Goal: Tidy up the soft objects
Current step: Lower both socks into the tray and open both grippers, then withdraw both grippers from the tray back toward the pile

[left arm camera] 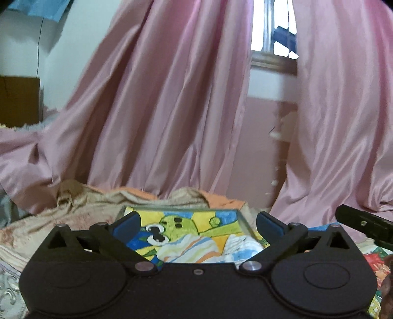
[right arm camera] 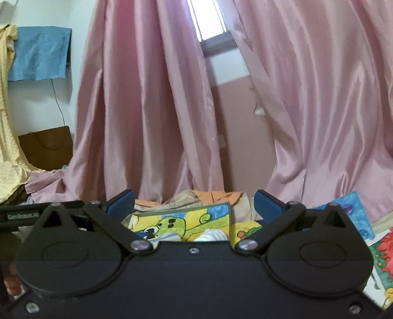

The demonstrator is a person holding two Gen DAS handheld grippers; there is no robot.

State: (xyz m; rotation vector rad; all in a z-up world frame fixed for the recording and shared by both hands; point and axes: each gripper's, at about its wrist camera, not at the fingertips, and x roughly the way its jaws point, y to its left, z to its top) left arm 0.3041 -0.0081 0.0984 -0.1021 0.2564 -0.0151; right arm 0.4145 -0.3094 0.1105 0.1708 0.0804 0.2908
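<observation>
Both the left gripper (left arm camera: 196,222) and right gripper (right arm camera: 194,205) hover level, jaws spread and empty, above the painted box (left arm camera: 196,218) before pink curtains (left arm camera: 172,98).

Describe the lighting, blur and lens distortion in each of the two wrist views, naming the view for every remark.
Left wrist view: the window is blown out white, the pink curtains bow outward from fisheye distortion, and everything looks softly blurred. Right wrist view: the window glares likewise, the curtains show sheen streaks, the corners darken, and the painted box is slightly smeared.

Soft daylight glares through the window (left arm camera: 272,27); edges bend, slight blur.
</observation>
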